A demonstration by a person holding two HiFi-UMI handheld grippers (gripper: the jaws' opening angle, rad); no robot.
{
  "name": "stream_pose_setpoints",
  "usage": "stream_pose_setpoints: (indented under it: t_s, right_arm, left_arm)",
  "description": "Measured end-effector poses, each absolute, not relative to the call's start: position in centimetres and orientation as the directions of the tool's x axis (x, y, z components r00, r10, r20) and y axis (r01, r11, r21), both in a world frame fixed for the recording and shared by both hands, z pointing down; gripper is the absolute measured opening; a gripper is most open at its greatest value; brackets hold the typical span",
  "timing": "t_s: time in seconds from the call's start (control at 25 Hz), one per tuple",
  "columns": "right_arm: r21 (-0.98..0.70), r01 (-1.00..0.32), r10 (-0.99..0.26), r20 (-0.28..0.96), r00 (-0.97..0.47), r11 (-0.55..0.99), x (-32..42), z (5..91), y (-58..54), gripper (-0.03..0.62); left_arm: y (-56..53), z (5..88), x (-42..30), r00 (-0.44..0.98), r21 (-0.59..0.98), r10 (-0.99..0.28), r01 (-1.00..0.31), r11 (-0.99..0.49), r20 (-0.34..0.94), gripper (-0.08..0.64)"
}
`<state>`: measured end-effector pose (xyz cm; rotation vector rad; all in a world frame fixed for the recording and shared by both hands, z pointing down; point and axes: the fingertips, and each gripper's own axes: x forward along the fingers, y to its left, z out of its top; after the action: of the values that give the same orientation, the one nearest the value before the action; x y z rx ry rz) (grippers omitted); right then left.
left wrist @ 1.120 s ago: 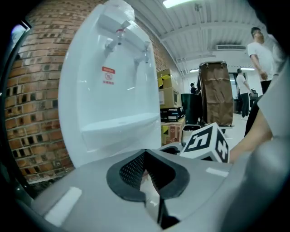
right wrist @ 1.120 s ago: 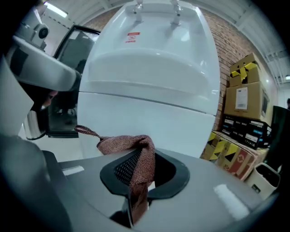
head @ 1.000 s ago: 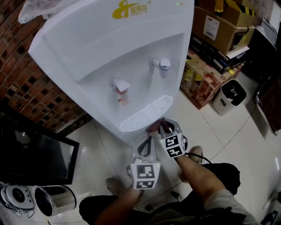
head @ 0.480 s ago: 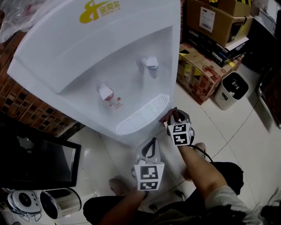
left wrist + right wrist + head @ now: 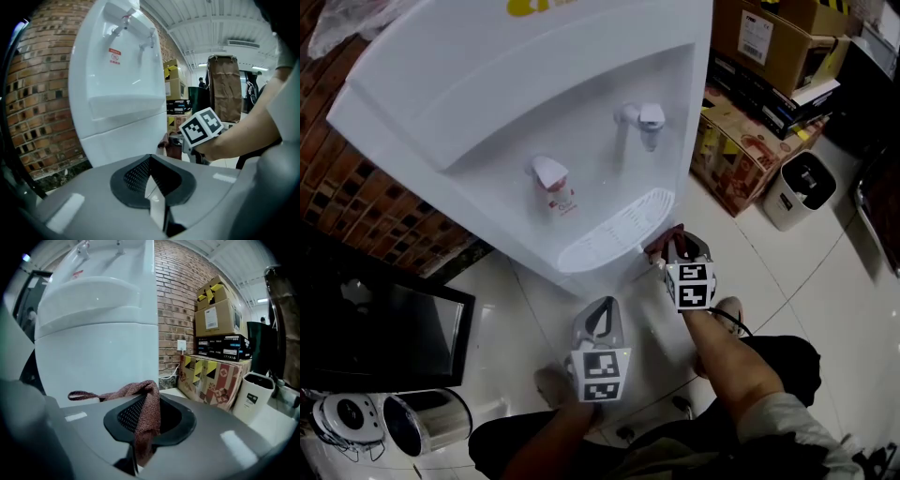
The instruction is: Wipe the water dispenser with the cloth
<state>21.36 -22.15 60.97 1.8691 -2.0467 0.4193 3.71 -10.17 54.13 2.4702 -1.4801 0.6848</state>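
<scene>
Item: water dispenser [image 5: 534, 103], white, standing on a tiled floor [image 5: 787, 272] against a brick wall [image 5: 366, 187]; red tap [image 5: 549, 174] and pale tap [image 5: 649, 117] in the recess, drip tray [image 5: 614, 234] below. Item: cloth [image 5: 143, 404], reddish-brown and small, pinched in the right claw [image 5: 675, 251]. It is folded over the jaw tips, with a loose tail trailing toward the dispenser's front. Position: cloth and right claw sit at the lower front of the cabinet, just beside the right end of the drip tray. No view settles whether the fabric actually presses the panel. Left claw [image 5: 151, 187]: jaws pressed together on nothing, held lower and nearer the person, apart from the dispenser. Progress, as judged: the cloth is in hand and brought to the work, so wiping is early or under way at the lower front. No streaks show what has been covered. The taps, recess and upper panel lie well away from the cloth and probably remain to be wiped.
</scene>
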Motion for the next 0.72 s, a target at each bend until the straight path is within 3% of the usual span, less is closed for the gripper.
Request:
stream_pose_setpoints:
  t_s: [0.24,0.48,0.72]
  right_arm:
    - [-0.026,-0.943,-0.867,0.385,-0.316,0.333,12.1,60.6,-18.2,0.060]
    - [0.036,-0.773,-0.720,0.395,-0.571,0.633,1.7,61.2,-13.7,0.060]
    - [0.066,-0.617,-0.571,0.467,-0.675,0.784,-4.8,65.1,-11.1,0.060]
  left_arm:
    - [-10.1,54.4,-2.9,0.271,-0.065,-0.833,-0.937,-0.343,0.483,0.000]
    - [-10.2,54.2,-5.9,0.214,-0.069,-0.850,-0.957,-0.280,0.481,0.000]
    - [-10.6,54.8,-6.1,0.220,-0.059,-0.846,-0.957,-0.283,0.486,0.000]
